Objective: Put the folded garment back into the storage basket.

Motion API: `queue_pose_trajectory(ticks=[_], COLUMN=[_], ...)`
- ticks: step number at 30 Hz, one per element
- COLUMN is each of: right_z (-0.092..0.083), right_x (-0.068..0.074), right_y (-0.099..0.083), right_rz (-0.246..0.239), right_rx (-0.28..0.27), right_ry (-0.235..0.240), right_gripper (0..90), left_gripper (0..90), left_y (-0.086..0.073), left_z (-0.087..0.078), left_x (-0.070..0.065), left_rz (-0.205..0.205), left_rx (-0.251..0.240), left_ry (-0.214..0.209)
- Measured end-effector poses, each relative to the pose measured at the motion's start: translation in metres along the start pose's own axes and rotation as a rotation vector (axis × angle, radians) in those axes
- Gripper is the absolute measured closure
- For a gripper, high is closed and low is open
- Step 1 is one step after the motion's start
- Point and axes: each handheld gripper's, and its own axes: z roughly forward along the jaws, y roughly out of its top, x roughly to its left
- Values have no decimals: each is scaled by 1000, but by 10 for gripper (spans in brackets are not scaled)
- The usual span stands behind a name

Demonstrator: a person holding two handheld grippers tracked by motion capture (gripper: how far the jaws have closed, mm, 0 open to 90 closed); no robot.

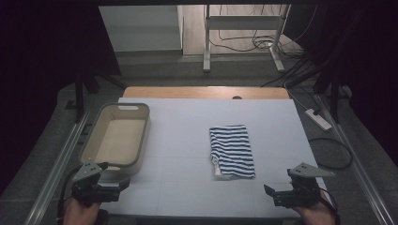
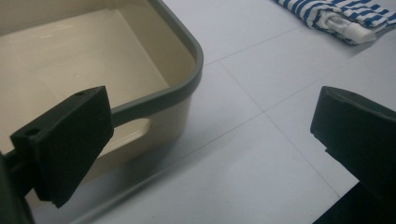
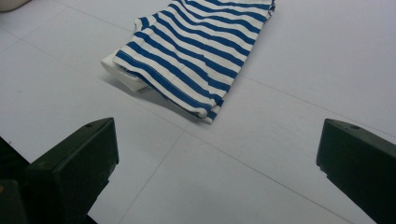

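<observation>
striped cloth, no writing

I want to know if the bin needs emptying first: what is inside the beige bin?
The beige bin shows only its bare floor, with nothing lying in it. In the left gripper view, the left tool covers part of its near corner.
</observation>
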Motion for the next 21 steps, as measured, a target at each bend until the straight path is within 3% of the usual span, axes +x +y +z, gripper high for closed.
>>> queue_pose_trajectory(ticks=[13,21], right_z=[3,6], right_x=[1,2], right_y=[2,9], right_rz=[-30,-48], right_rx=[4,-27], right_ry=[32,69], right_gripper=[0,0], left_gripper=[0,0], left_y=[7,15], left_z=[6,10], left_x=[-2,-1], left_rz=[7,8], left_rx=[-6,-7], left_ry=[-23,-51])
